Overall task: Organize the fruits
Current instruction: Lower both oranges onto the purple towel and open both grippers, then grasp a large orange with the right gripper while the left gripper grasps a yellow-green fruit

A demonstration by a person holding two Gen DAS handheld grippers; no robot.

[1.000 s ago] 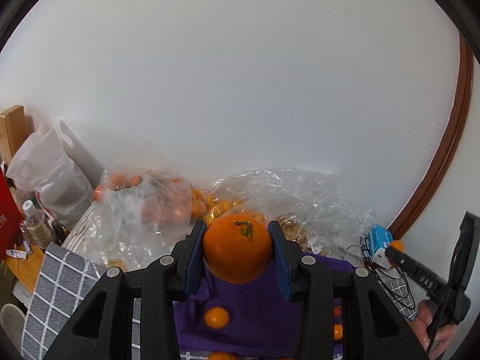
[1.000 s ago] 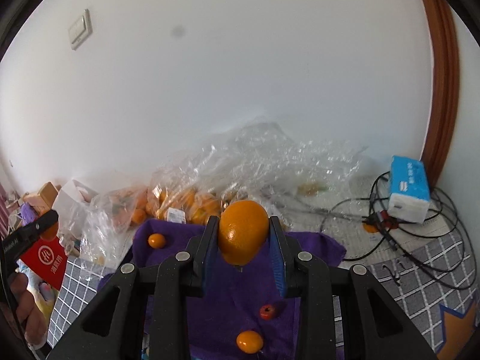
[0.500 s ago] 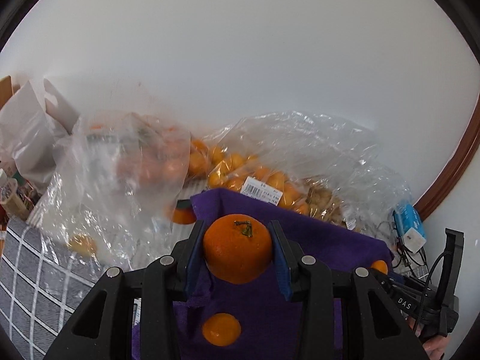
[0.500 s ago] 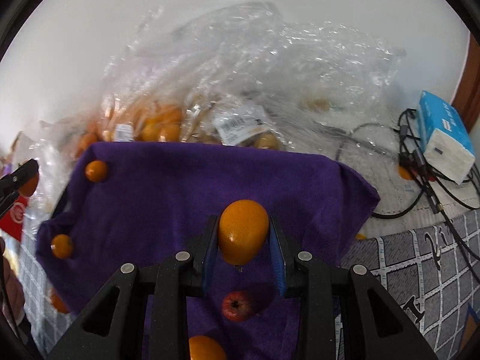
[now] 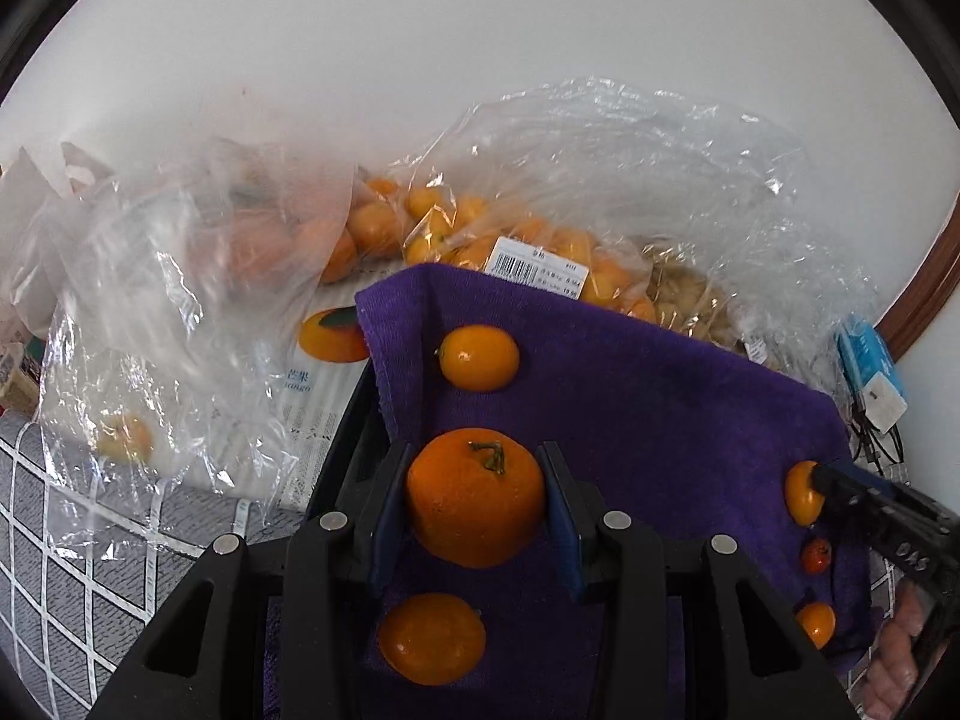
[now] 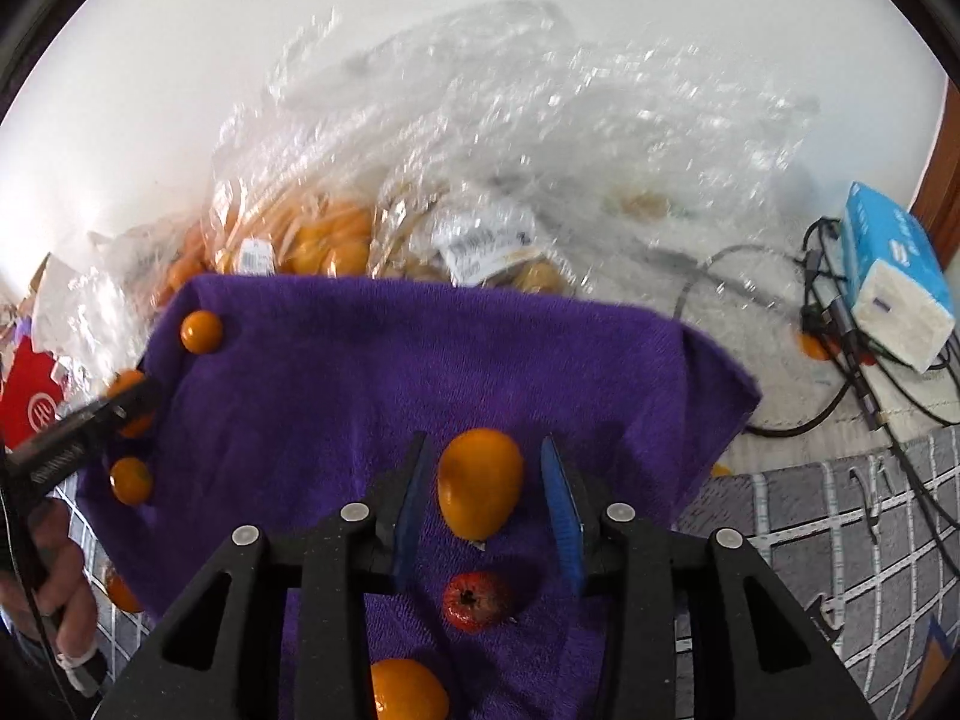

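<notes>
My left gripper point(image 5: 475, 504) is shut on a round orange with a green stem point(image 5: 475, 495), held just over the left part of a purple towel point(image 5: 648, 396). Two more oranges point(image 5: 479, 357) point(image 5: 432, 639) lie on the towel before and behind it. My right gripper point(image 6: 482, 489) stands open around an oval orange point(image 6: 479, 483) over the towel point(image 6: 420, 360); both blue pads are apart from the fruit. A small red fruit point(image 6: 474, 600) and an orange point(image 6: 408, 690) lie below it. Each gripper shows in the other's view point(image 5: 864, 504) point(image 6: 90, 420).
Clear plastic bags of oranges point(image 5: 528, 240) and crumpled plastic point(image 6: 540, 138) lie against the white wall behind the towel. A blue tissue pack point(image 6: 900, 276) and black cables point(image 6: 840, 360) lie at the right. A grey checked mat point(image 6: 840, 540) covers the floor.
Both grippers have dropped lower and closer to the purple towel. The right gripper's jaws have opened off the oval orange. The left gripper still holds its orange.
</notes>
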